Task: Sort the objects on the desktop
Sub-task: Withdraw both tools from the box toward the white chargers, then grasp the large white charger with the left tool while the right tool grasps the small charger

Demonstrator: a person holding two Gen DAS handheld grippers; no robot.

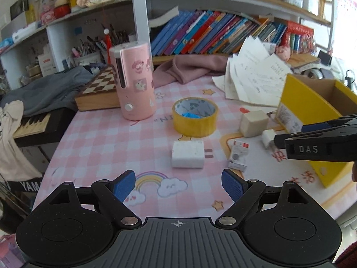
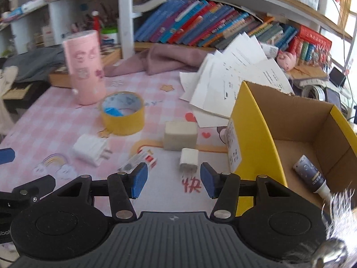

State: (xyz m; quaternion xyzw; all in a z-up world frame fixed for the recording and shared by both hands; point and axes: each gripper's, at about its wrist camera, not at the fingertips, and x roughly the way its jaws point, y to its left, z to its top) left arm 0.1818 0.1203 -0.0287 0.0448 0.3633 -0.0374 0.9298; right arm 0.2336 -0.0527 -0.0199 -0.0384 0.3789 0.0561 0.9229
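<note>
Pink-checked surface (image 1: 93, 138) below crowded bookshelves: one small bottle (image 2: 311, 175) already lies in the yellow box (image 2: 252, 134) at 3 o'clock, while tape roll (image 1: 194, 116), large charger (image 1: 187, 154), small charger (image 2: 189, 159) and cube (image 2: 180, 135) remain out; left tongs (image 1: 178, 184) and right tongs (image 2: 173, 179) both gape empty.

bright daylight from the right — edges bowed, right wrist view seemingly motion-blurred.

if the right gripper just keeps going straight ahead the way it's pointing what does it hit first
Most likely the small white charger, lying on the table just ahead of the open right gripper. Beyond it sits the beige block. Depth is hard to judge.
</note>
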